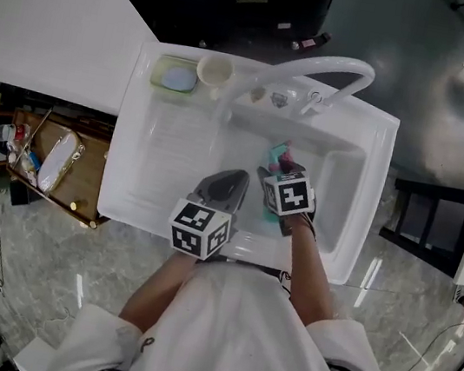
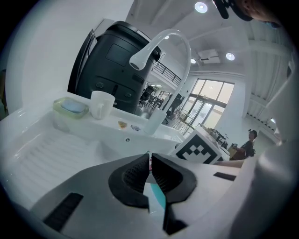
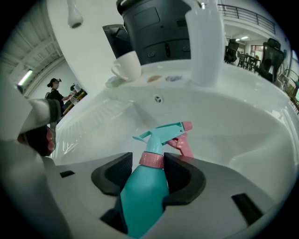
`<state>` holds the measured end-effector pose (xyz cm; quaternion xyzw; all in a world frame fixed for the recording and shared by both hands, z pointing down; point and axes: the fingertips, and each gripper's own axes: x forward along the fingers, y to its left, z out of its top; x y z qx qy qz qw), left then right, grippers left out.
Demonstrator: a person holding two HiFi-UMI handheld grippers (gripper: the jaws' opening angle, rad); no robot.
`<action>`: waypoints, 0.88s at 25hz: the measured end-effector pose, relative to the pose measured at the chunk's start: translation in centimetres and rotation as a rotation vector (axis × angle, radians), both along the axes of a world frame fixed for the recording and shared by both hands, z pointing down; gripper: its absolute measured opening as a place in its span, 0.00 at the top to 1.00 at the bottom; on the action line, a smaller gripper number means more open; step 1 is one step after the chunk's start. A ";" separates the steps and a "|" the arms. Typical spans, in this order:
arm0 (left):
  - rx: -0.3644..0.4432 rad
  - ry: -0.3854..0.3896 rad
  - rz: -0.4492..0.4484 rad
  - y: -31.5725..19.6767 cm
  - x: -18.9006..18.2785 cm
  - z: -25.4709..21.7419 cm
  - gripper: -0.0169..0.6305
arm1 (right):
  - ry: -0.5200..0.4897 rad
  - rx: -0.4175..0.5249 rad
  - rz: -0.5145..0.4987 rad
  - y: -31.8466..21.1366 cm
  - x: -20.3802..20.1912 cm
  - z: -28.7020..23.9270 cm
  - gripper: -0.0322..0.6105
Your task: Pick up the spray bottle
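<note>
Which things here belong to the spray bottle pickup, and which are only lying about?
In the job:
spray bottle
right gripper, jaws closed on the bottle below its pink collar

Lying about:
cup
green dish
faucet
sink
left gripper, jaws together, holding nothing

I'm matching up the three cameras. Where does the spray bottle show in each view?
Head view: spray bottle centre-right, in the sink basin.
Left gripper view: only a teal sliver low in the centre, under the left gripper's closed tongs; probably the bottle.
Right gripper view: lower centre, gripped between the right gripper's tongs.
Shared landmark: the white cup on the sink's back ledge.
</note>
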<state>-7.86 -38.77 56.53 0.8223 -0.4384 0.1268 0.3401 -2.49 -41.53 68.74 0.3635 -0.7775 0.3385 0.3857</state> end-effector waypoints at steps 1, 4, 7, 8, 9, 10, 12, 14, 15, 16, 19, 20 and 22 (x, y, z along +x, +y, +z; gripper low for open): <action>0.005 0.000 -0.001 0.2 0.1 -0.2 0.92 | -0.012 0.033 0.008 -0.1 0.2 -1.1 0.60; 0.020 0.005 -0.014 0.5 0.5 -1.0 0.92 | -0.048 0.141 0.034 -0.1 0.9 -4.9 0.60; 0.042 0.012 -0.027 0.7 0.8 -2.1 0.92 | -0.078 0.247 0.059 0.0 1.6 -8.7 0.60; 0.052 0.016 -0.030 0.8 1.0 -2.6 0.92 | -0.085 0.283 0.066 0.1 1.9 -10.0 0.60; 0.063 0.021 -0.033 0.9 1.1 -3.1 0.92 | -0.092 0.318 0.071 0.2 2.1 -11.2 0.60; 0.075 0.028 -0.035 0.9 1.3 -3.7 0.92 | -0.101 0.352 0.074 0.4 2.3 -12.4 0.60; 0.101 0.038 -0.036 1.1 1.7 -4.8 0.92 | -0.119 0.418 0.078 0.7 2.6 -14.6 0.60; 0.128 0.043 -0.031 1.1 2.1 -5.8 0.92 | -0.127 0.480 0.084 1.2 3.0 -16.6 0.60; 0.142 0.044 -0.027 1.1 2.4 -6.2 0.92 | -0.130 0.514 0.088 1.4 3.3 -17.5 0.60; 0.155 0.045 -0.024 1.0 2.6 -6.7 0.92 | -0.135 0.551 0.093 1.5 3.5 -18.5 0.60; 0.195 0.058 -0.018 1.1 3.1 -8.2 0.92 | -0.167 0.661 0.090 2.6 3.8 -21.5 0.60; 0.209 0.068 -0.015 1.2 3.4 -8.8 0.92 | -0.175 0.694 0.087 3.0 3.9 -22.5 0.60; 0.237 0.093 -0.006 1.4 3.9 -9.9 0.92 | -0.179 0.754 0.090 3.5 4.3 -24.2 0.60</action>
